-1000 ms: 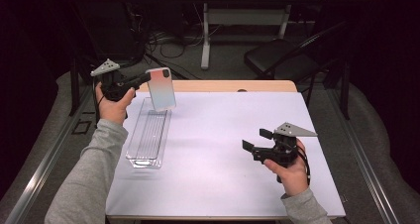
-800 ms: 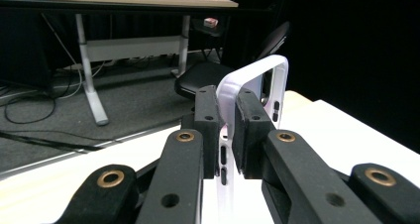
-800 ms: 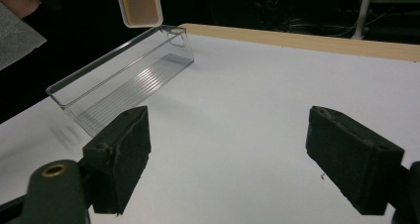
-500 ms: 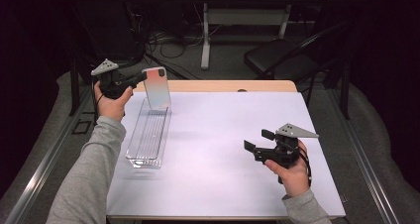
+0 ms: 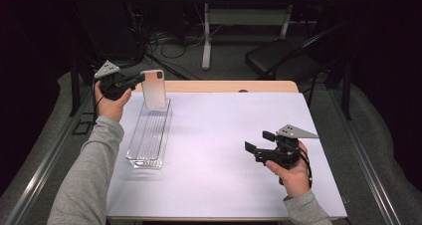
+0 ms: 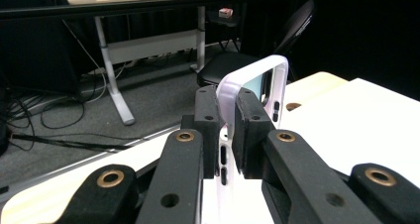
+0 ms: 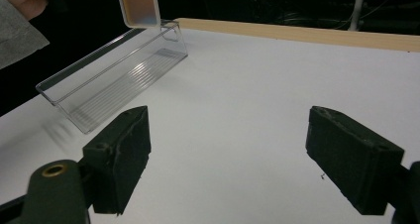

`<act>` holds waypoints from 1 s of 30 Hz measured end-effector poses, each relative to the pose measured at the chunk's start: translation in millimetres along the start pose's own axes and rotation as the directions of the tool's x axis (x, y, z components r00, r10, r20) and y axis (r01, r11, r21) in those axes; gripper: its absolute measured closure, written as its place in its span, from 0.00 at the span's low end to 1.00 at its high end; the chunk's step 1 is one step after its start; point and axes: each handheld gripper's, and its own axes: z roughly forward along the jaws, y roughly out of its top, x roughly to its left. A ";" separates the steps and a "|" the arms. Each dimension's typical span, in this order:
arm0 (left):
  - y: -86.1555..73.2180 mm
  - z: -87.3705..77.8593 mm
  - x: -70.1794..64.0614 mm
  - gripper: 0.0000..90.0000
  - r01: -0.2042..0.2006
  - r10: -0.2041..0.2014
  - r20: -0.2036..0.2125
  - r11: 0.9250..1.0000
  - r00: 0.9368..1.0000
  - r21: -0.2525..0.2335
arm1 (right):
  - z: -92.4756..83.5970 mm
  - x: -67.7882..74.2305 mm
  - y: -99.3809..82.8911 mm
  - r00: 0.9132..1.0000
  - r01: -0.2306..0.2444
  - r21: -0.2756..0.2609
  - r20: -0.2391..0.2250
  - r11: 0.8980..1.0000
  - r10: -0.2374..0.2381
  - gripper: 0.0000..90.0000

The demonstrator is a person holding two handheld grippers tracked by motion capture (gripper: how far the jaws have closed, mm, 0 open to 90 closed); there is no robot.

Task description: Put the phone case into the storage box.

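My left gripper [image 5: 133, 80] is shut on the edge of a translucent phone case [image 5: 154, 89], held upright over the far end of a long clear plastic tray [image 5: 149, 135] at the table's left. In the left gripper view both black pads pinch the case's rim [image 6: 227, 92], and the case [image 6: 257, 80] rises beyond them. The case's lower end [image 7: 140, 6] hangs just above the tray's far end [image 7: 171, 30] in the right gripper view. My right gripper [image 5: 256, 143] rests low over the white table [image 5: 224, 130] at the right, jaws wide apart with nothing between them.
The white sheet covers a wooden tabletop whose bare edge [image 5: 234, 86] shows at the far side. A black chair [image 5: 278, 60] and desk legs [image 5: 206, 36] stand beyond the table, with cables on the floor. A metal rail [image 5: 45, 160] runs along the left.
My left gripper has carried the phone case leftward and down, from beside the tray's far end to just above it. The right hand has stayed put.
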 end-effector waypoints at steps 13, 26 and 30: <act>-10.7 11.5 9.0 0.92 -0.011 0.011 -0.016 1.000 1.000 0.007 | 2.7 -0.4 -1.7 1.000 0.001 0.006 0.006 1.000 -0.001 0.19; -22.7 26.8 12.1 0.92 -0.016 0.016 -0.010 0.999 1.000 0.037 | 0.9 -5.0 -4.0 1.000 -0.009 0.007 0.020 1.000 0.009 0.19; -25.8 30.6 12.5 0.92 -0.012 0.012 -0.012 0.999 1.000 0.042 | 0.4 -5.5 -4.8 1.000 -0.018 0.013 0.021 1.000 0.017 0.19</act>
